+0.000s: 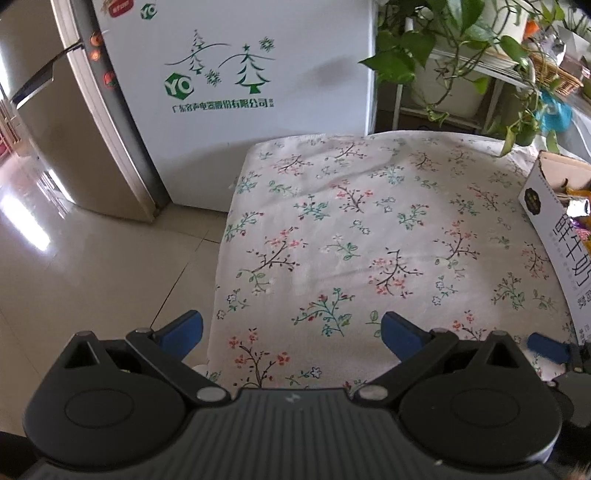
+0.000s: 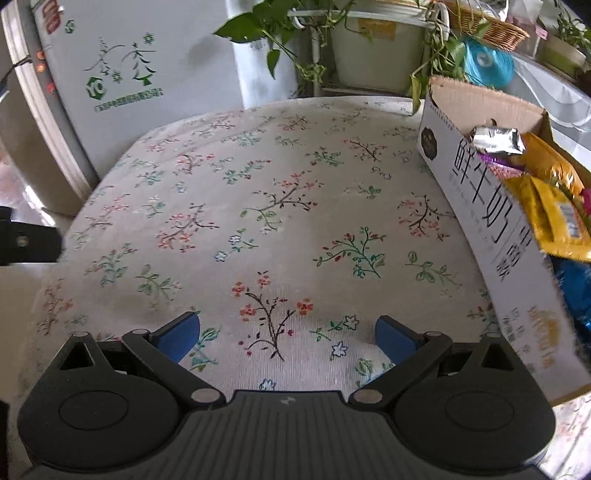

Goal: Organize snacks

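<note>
A white cardboard box point(image 2: 480, 206) with black lettering stands at the right side of a table covered in a floral cloth point(image 2: 280, 206). Snack packets stick out of its open top: a silver one point(image 2: 496, 140), yellow ones point(image 2: 554, 206) and a blue one point(image 2: 576, 288). My right gripper point(image 2: 288, 338) hangs open above the cloth, left of the box, nothing between its blue pads. My left gripper point(image 1: 291, 334) is open too, empty, over the cloth's point(image 1: 351, 229) left front part. The box point(image 1: 554, 236) shows at the right edge of the left wrist view, with the right gripper's blue pad point(image 1: 546, 347) below it.
A white fridge point(image 1: 229, 92) with green tree prints stands behind the table's left corner, tiled floor point(image 1: 92, 266) to its left. Potted trailing plants point(image 2: 369, 44) on a white rack, a wicker basket point(image 2: 487, 26) and a blue bag point(image 2: 487, 62) sit behind the table.
</note>
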`<state>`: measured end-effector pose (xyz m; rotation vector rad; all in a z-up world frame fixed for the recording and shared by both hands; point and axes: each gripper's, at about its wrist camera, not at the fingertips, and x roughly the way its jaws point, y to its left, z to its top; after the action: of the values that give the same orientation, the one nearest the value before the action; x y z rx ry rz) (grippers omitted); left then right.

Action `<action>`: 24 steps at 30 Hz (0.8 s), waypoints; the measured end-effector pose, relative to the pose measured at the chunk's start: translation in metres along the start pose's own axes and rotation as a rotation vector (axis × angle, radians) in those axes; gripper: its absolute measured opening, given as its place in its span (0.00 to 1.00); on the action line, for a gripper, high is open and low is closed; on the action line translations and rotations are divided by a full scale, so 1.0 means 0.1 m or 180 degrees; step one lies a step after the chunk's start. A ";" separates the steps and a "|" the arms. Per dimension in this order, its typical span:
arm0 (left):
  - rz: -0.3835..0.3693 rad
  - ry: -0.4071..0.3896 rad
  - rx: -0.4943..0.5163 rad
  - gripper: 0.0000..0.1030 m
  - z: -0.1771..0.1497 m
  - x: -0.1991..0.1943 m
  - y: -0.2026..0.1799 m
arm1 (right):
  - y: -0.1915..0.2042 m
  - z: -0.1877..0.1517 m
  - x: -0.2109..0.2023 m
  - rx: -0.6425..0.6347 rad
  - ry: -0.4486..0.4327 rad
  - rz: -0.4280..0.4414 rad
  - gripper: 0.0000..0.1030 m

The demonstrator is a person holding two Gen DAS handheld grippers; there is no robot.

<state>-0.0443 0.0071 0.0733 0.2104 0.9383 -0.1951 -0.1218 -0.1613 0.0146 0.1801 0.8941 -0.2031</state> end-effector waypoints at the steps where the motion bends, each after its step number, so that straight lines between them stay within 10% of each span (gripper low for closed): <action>1: -0.0007 0.0008 -0.0014 0.99 0.00 0.01 0.02 | 0.01 0.00 0.03 -0.0041 -0.0049 -0.0046 1.00; 13: -0.0087 0.0134 -0.0087 0.99 -0.10 0.13 0.09 | 0.03 0.09 0.28 -0.0023 -0.0637 -0.0208 1.00; 24: -0.0036 0.0134 -0.0102 0.99 -0.13 0.15 0.11 | 0.02 0.12 0.32 -0.0005 -0.0633 -0.0203 1.00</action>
<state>-0.0425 0.0200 0.0547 0.1801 0.9840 -0.1865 -0.0933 -0.1656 -0.0033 0.1276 0.7027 -0.2748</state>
